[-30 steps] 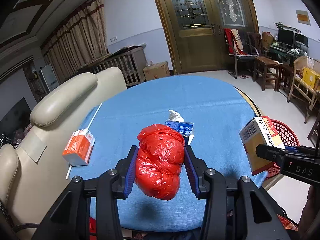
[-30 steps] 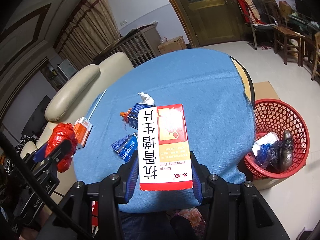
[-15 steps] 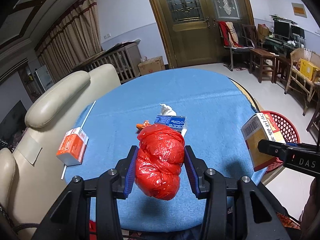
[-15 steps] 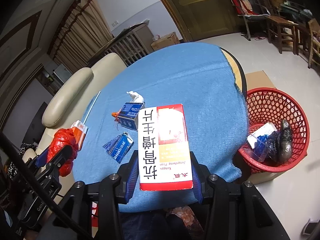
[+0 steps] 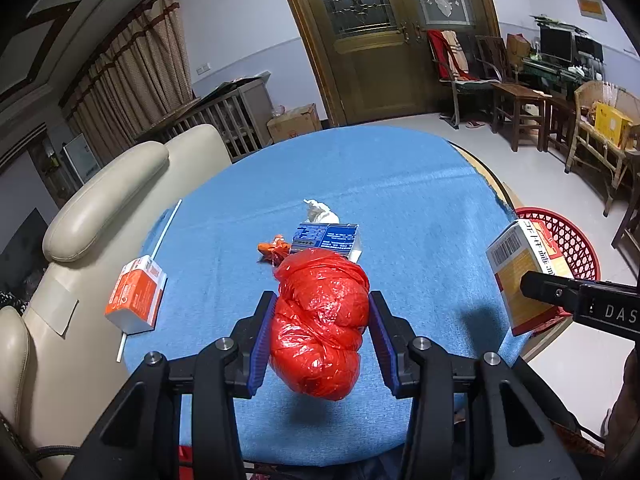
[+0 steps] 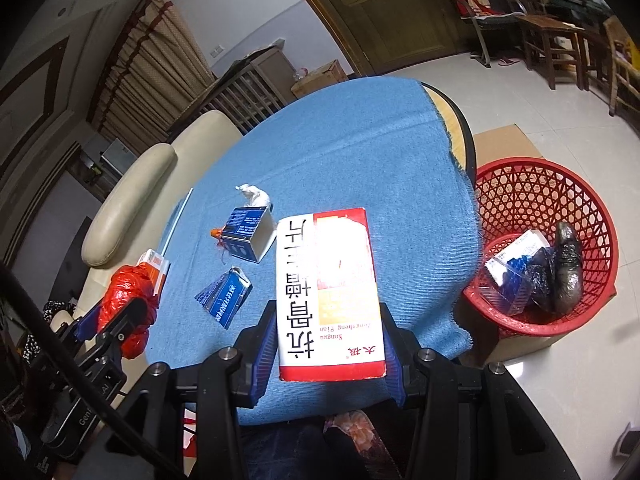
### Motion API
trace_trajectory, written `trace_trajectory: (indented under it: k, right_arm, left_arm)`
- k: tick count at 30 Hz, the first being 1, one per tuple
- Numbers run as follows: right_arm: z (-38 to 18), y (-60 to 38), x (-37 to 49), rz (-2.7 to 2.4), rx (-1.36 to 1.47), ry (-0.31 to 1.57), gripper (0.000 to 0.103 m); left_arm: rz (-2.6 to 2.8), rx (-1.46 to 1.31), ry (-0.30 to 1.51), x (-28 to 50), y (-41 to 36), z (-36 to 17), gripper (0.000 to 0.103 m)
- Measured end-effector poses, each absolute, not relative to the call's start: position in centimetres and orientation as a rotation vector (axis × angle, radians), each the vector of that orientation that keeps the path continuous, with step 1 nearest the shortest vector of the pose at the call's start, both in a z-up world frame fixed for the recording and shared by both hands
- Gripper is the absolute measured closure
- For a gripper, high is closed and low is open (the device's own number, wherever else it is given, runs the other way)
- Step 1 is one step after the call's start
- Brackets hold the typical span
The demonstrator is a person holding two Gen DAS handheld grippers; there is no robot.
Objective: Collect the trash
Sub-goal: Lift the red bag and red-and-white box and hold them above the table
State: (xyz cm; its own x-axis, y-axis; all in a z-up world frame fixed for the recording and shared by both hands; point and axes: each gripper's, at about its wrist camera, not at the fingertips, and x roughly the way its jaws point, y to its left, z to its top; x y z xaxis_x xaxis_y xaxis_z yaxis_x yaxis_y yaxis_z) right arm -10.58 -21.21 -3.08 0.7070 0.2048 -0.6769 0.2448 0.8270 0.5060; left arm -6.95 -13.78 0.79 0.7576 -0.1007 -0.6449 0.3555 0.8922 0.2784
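My left gripper (image 5: 322, 320) is shut on a crumpled red plastic bag (image 5: 322, 320) and holds it above the near edge of the blue-clothed round table (image 5: 400, 200). My right gripper (image 6: 328, 332) is shut on a red, white and yellow medicine box (image 6: 328, 292), held above the table's near right edge; the box also shows in the left wrist view (image 5: 520, 272). A red mesh basket (image 6: 552, 196) stands on the floor to the right of the table, with a small box and dark bags inside.
On the table lie a blue box (image 5: 326, 238), a white tissue wad (image 5: 318, 212), an orange scrap (image 5: 272, 250), an orange-and-white box (image 5: 136, 300) on a white straw, and a flattened blue carton (image 6: 224, 296). A cream sofa (image 5: 100, 200) borders the left side.
Both grippers have pulled back and risen slightly with their loads. The right wrist view has swung toward the red basket, which now shows more fully.
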Motion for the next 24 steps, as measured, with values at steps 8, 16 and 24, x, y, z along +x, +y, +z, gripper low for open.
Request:
trace_trajectory:
  k: [8,16,24]
  right_arm:
    - [-3.3,-22.3,-10.9,-0.033,0.631,0.799,0.054]
    - [-3.7,-23.4,-11.3,-0.046,0.656,0.795,0.054]
    - [-3.9,-24.6,-11.9,-0.059,0.682,0.788,0.054]
  left_arm:
    - [-0.274,0.422,0.678,-6.8,-14.8,0.4,0.056]
    - [-0.288,0.448,0.678,-6.8,-15.9,0.2,0.056]
    - [-0.311,0.48,0.672,-7.1,-17.4,0.2,0.056]
